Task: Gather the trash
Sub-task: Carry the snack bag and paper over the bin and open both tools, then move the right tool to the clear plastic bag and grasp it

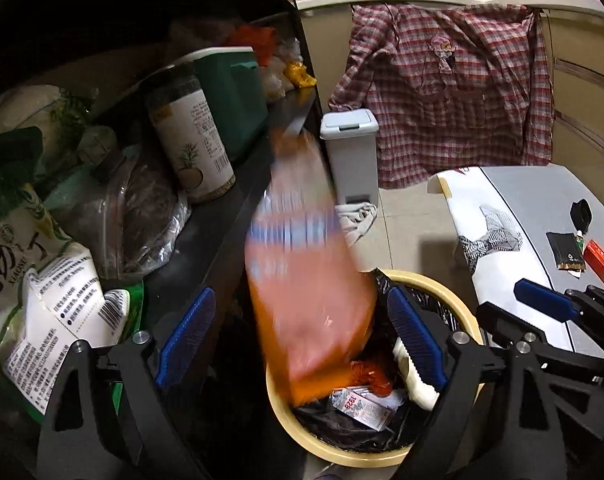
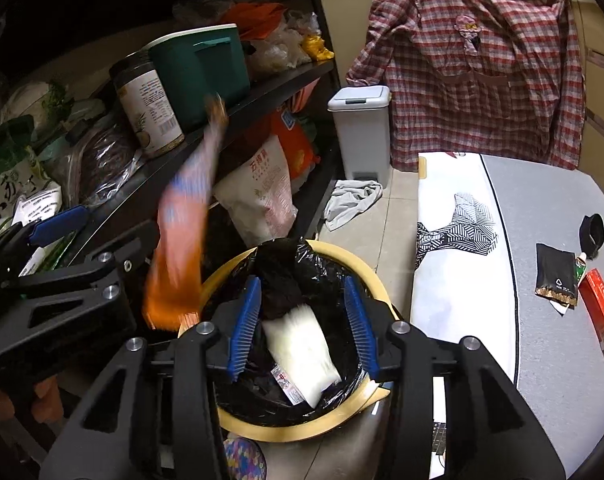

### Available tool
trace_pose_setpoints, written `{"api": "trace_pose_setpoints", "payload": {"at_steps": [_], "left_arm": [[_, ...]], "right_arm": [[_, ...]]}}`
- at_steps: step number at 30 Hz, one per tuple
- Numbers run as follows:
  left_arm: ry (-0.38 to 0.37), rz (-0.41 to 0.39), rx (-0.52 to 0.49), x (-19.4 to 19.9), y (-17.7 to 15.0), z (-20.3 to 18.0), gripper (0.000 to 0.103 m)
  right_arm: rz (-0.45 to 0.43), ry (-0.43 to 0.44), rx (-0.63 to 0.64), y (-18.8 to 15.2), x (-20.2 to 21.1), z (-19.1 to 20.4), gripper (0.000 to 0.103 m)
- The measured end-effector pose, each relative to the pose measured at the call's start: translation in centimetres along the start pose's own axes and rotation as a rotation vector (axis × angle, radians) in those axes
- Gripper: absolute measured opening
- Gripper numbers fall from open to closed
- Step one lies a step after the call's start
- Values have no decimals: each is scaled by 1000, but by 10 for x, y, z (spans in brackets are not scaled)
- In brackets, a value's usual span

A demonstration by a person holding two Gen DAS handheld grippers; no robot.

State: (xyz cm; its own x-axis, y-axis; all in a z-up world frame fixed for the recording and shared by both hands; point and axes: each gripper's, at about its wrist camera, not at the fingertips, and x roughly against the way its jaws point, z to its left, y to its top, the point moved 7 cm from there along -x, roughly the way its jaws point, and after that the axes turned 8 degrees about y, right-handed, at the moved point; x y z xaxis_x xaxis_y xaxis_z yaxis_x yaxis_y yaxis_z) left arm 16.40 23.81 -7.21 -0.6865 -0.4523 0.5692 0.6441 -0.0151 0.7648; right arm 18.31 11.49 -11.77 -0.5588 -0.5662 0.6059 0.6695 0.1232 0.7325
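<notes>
A round bin with a tan rim (image 1: 285, 420) and a black liner stands below both grippers. My left gripper (image 1: 299, 300) is open above it; a blurred orange and pink wrapper (image 1: 306, 280) hangs loose between its blue pads, touching neither, its lower end inside the bin. My right gripper (image 2: 302, 284) is open over the bin rim (image 2: 302, 428), and a blurred white wrapper (image 2: 302, 352) lies free below its pads on the liner. The orange wrapper (image 2: 181, 240) also shows beside the left gripper's finger (image 2: 61, 224). Printed paper scraps (image 1: 362, 408) lie in the bin.
A black shelf (image 2: 261, 88) at left holds a jar (image 2: 149, 108), a green tub (image 2: 201, 68) and food bags. A grey pedal bin (image 2: 362, 132), a crumpled cloth (image 2: 354, 200) and a plaid shirt (image 2: 482, 72) lie beyond. The grey table (image 2: 550, 208) carries a black sachet (image 2: 556, 280) and a red box (image 2: 600, 312).
</notes>
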Motion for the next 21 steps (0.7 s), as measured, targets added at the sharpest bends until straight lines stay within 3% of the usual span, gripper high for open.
{"api": "trace_pose_setpoints", "payload": {"at_steps": [11, 21], "left_arm": [[21, -17, -65, 6, -1, -10, 88], [-1, -50, -57, 24, 2, -22, 88]], "right_arm": [[-13, -36, -25, -1, 13, -14, 56], [-38, -61, -22, -2, 51, -25, 63]]}}
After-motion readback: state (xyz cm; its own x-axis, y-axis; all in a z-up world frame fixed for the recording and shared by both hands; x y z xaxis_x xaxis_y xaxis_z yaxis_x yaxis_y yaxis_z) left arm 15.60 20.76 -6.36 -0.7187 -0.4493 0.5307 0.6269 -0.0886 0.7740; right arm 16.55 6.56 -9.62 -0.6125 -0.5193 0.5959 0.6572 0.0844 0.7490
